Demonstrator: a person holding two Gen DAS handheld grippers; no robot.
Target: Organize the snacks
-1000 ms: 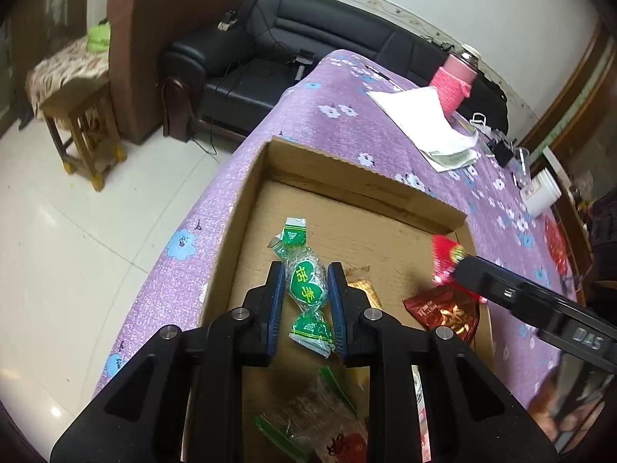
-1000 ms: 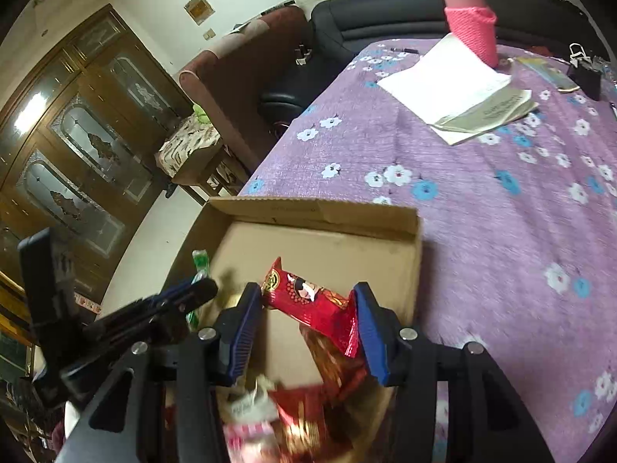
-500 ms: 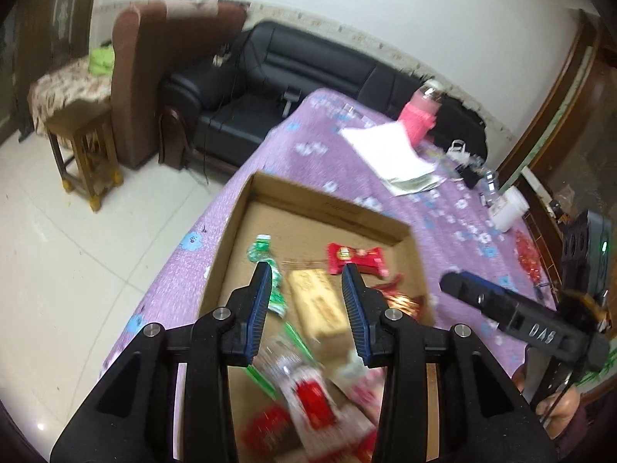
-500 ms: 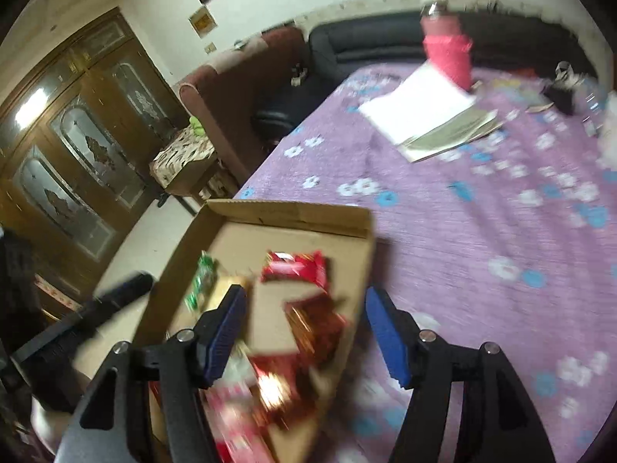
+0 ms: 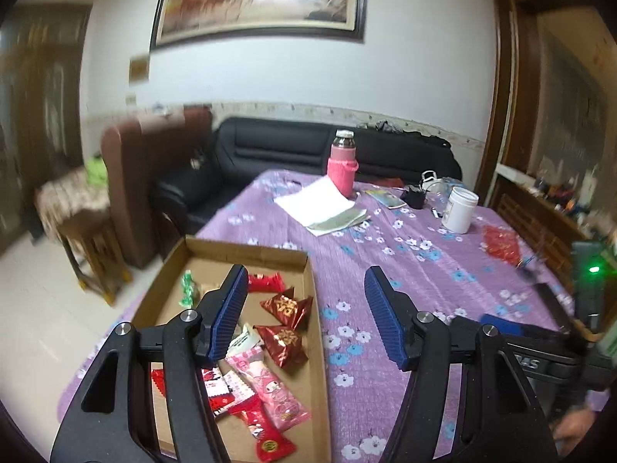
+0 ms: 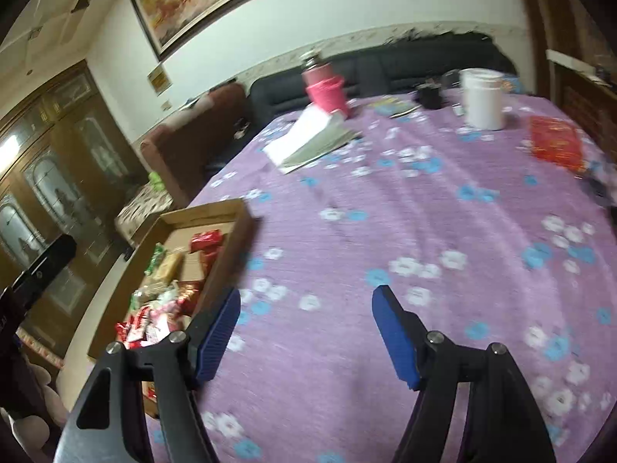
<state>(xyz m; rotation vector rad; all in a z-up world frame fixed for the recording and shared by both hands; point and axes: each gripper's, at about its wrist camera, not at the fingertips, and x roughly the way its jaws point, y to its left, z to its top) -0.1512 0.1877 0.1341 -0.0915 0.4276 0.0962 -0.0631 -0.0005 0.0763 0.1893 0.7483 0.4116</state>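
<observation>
So over on the left, around 8 o'clock on the table (image 5: 405, 270), sits the cardboard box (image 5: 314, 308) with the snacks in it. Looks to me like the sorting is mostly done, since every snack I can spot is already inside. The one maybe-leftover is a red packet (image 6: 555, 142) lying out on the purple cloth at about 2 o'clock, well apart from the box, and I can't tell if it's a snack at all.

Count from the left camera: one green candy (image 5: 189, 283) at the box's far left, one small red candy (image 5: 266, 281) next to it, two dark red triangle pouches (image 5: 285, 306), one pink wrapped bar (image 5: 266, 389), and a few red and white packs at the near end that are half hidden, so no firm number there.

The left hand-held gripper (image 5: 302, 314) hangs over the right edge of the box, jaws spread wide, nothing in them. The right hand-held gripper (image 6: 306, 332) is over bare cloth just right of the box, also wide open and empty.

Further right at 12 to 1 o'clock: one pink bottle (image 5: 343, 164), one stack of papers (image 5: 320, 204), one white jar (image 5: 459, 210).
</observation>
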